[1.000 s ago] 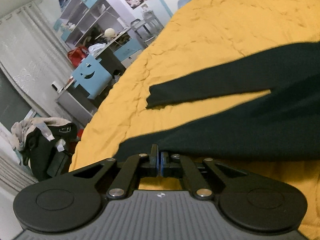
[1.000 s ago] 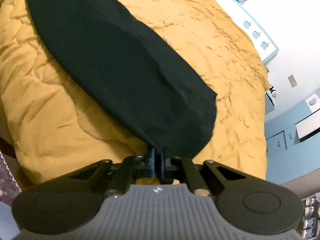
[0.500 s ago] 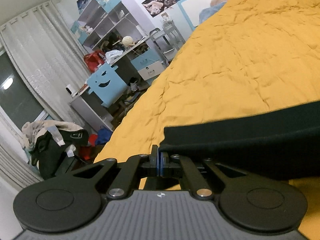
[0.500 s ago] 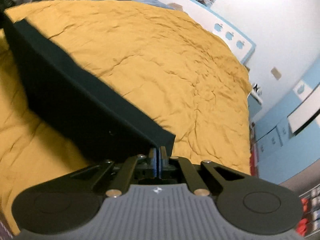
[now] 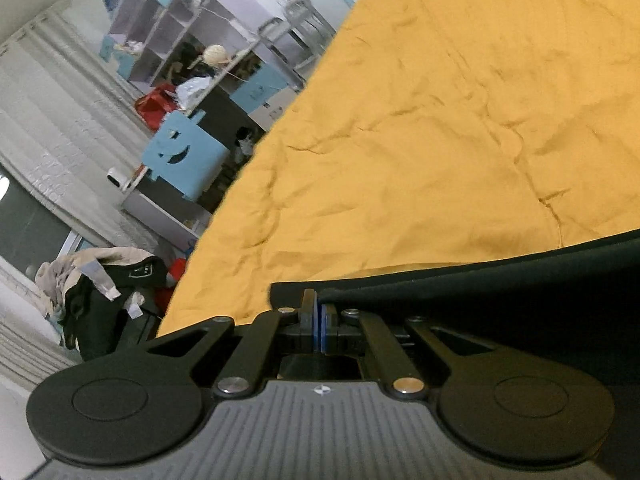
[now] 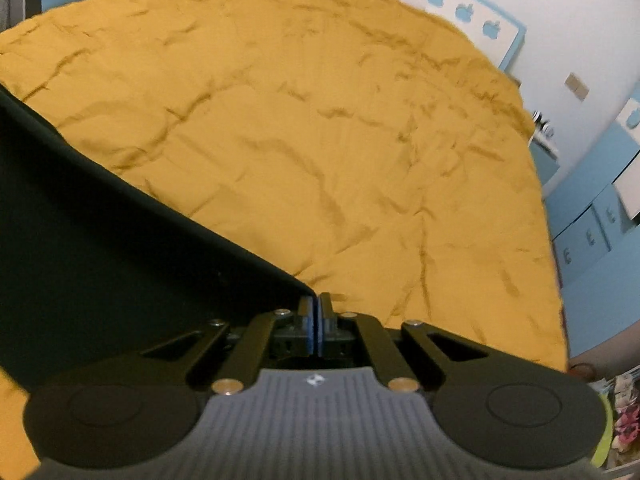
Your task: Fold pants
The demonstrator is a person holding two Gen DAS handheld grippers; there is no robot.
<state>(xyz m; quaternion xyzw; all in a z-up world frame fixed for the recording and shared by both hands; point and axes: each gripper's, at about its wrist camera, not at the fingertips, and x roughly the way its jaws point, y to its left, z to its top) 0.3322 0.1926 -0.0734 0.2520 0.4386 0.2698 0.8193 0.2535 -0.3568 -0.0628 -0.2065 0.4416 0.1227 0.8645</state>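
Note:
The dark green-black pants [image 5: 500, 292] hang stretched above a yellow quilted bedspread [image 5: 440, 140]. My left gripper [image 5: 320, 312] is shut on one corner of the pants, with the cloth running off to the right. My right gripper [image 6: 316, 312] is shut on another corner of the pants [image 6: 100, 248], with the cloth running off to the left. The span of cloth between the two grippers is taut. Most of the pants lies outside both views.
The yellow bedspread [image 6: 320, 120] fills the space ahead. Left of the bed stand a blue chair [image 5: 184, 156], a desk with shelves [image 5: 168, 40] and a pile of clothes [image 5: 100, 280]. Right of the bed are blue cabinets [image 6: 592, 232].
Both grippers have lifted the pants off the bedspread and carried them forward. The pant legs that lay spread on the bed a second ago are out of view.

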